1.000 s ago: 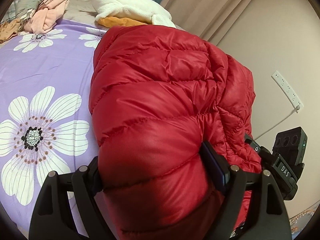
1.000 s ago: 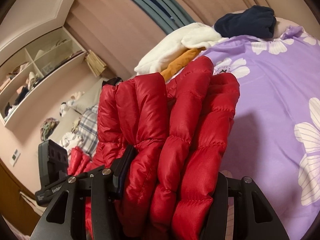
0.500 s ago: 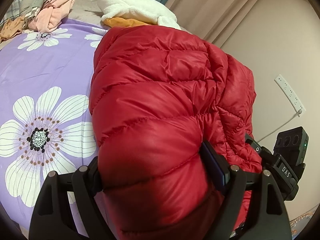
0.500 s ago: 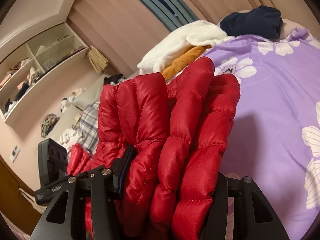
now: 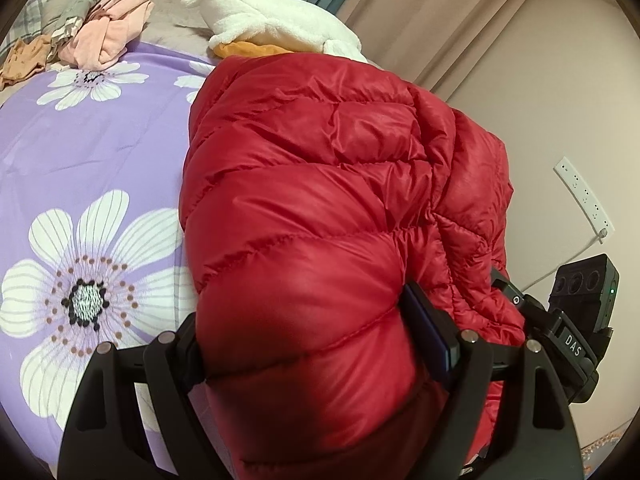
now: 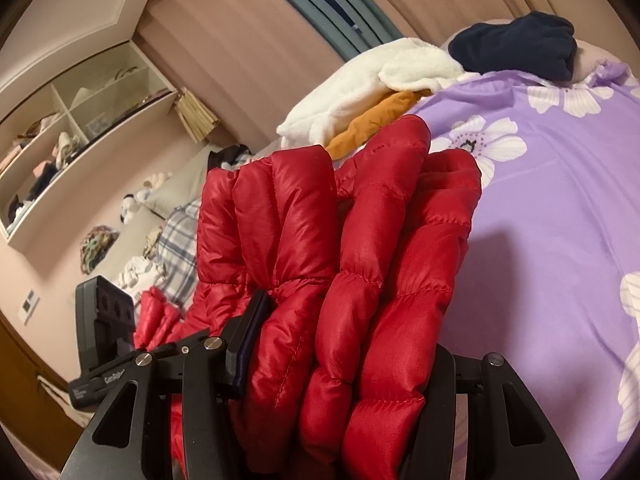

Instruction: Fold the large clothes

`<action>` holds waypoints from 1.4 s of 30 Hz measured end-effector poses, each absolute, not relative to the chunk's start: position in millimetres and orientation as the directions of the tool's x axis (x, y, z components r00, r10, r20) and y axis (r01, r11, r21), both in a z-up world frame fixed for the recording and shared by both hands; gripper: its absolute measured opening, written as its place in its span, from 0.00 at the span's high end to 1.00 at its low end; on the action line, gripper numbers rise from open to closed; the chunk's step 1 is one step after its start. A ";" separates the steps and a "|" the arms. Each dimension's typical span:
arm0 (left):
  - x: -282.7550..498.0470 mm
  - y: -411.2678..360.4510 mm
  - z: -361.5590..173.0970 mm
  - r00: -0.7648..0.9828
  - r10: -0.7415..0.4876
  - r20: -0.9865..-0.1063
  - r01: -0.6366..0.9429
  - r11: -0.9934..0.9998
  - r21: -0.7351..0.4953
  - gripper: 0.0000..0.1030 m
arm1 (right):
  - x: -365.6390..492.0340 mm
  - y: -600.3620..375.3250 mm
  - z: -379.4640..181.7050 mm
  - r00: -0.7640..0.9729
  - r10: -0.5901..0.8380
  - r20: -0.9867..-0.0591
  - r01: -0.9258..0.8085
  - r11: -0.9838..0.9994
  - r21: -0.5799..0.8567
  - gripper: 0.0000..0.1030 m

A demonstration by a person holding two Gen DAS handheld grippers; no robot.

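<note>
The left gripper (image 5: 308, 344) is clamped on a thick bunch of the red puffer jacket (image 5: 320, 200), which hides its fingertips. The right gripper (image 6: 344, 364) likewise pinches the jacket's folded quilted layers. Its body reads "DAS" from the left wrist view. The jacket lies on the purple floral bedspread (image 5: 92, 152), bare leftward. Beyond sits a white fleece (image 5: 264, 20).

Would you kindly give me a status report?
Left gripper, right gripper: both shut on red puffer jacket. Jacket bunched over purple bedspread. White fleece beyond.
</note>
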State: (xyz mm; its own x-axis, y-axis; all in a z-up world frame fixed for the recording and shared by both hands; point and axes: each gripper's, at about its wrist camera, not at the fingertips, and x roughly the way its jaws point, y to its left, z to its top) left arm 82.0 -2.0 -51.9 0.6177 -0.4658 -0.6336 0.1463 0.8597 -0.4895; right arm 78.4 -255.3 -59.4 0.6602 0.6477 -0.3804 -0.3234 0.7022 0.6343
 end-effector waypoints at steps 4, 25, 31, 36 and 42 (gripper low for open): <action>81.6 -0.8 -50.5 0.625 -0.464 -0.628 0.149 0.861 -0.487 0.19 | 80.1 -253.8 -57.8 0.661 0.650 -0.374 -0.330 0.701 0.632 0.49; 128.7 11.8 -44.9 0.644 -0.437 -0.628 0.129 0.871 -0.473 0.19 | 100.4 -243.5 -56.5 0.656 0.656 -0.374 -0.356 0.705 0.613 0.49; 139.0 12.1 -49.3 0.637 -0.436 -0.636 0.129 0.874 -0.469 0.19 | 106.9 -241.6 -60.3 0.657 0.651 -0.381 -0.346 0.709 0.614 0.49; 153.4 11.6 -58.0 0.628 -0.434 -0.646 0.127 0.876 -0.465 0.19 | 110.7 -239.3 -64.2 0.657 0.644 -0.391 -0.328 0.712 0.621 0.49; 169.2 12.6 -67.8 0.616 -0.430 -0.660 0.121 0.880 -0.460 0.19 | 117.6 -236.4 -67.8 0.655 0.638 -0.405 -0.306 0.714 0.630 0.49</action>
